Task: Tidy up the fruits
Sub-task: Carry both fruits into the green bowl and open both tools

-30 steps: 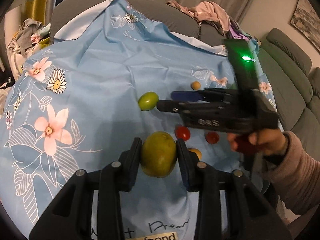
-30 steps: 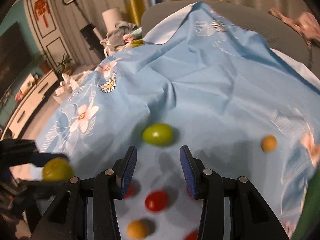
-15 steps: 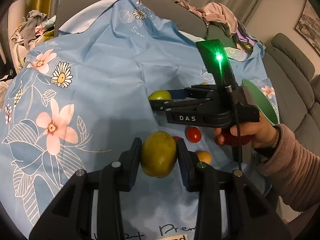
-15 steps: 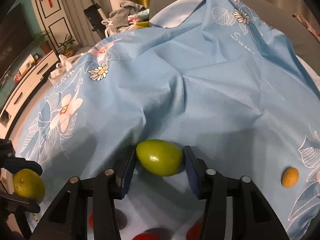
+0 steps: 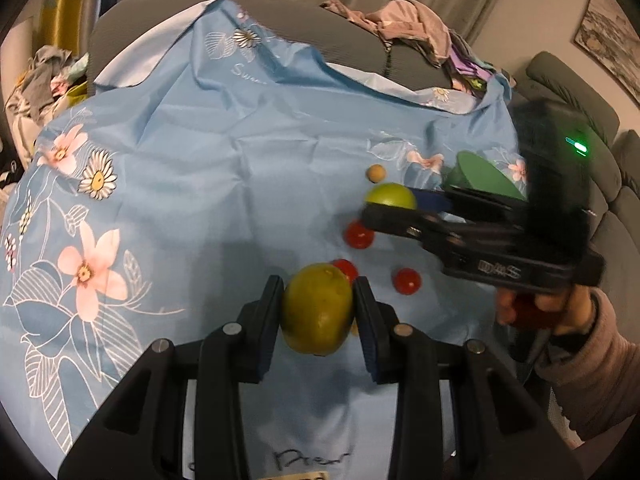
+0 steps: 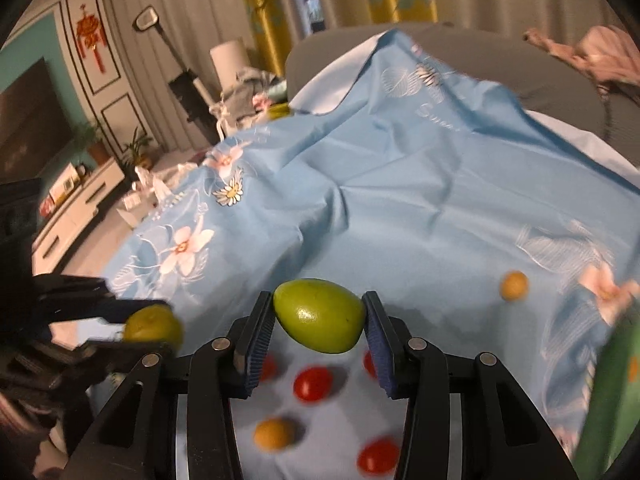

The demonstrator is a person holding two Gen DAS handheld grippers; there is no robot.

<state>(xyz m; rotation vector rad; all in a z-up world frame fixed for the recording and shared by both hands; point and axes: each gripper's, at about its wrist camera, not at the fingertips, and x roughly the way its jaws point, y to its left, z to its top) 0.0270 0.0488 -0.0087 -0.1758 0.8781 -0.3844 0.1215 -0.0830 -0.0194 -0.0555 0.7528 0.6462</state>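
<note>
My left gripper (image 5: 318, 312) is shut on a dull yellow-green fruit (image 5: 317, 308) held above the blue flowered cloth (image 5: 200, 168). My right gripper (image 6: 320, 314) is shut on a brighter green, egg-shaped fruit (image 6: 320, 314), lifted off the cloth. The left wrist view shows that same right gripper (image 5: 390, 206) at the right with its green fruit (image 5: 390, 197). In the right wrist view the left gripper (image 6: 150, 326) and its fruit (image 6: 152, 324) are at the lower left. Small red fruits (image 5: 359, 234) (image 6: 313, 383) and small orange ones (image 5: 376, 173) (image 6: 514, 285) lie scattered on the cloth.
A green plate (image 5: 482, 176) sits on the cloth at the right; its rim (image 6: 612, 392) also edges the right wrist view. A person's hand and sleeve (image 5: 576, 344) hold the right gripper. Clothes (image 5: 404, 36) lie heaped on the grey sofa behind.
My right gripper closed around the green fruit on the cloth, lifted it and carried it to the right. The left gripper kept its fruit and hardly moved.
</note>
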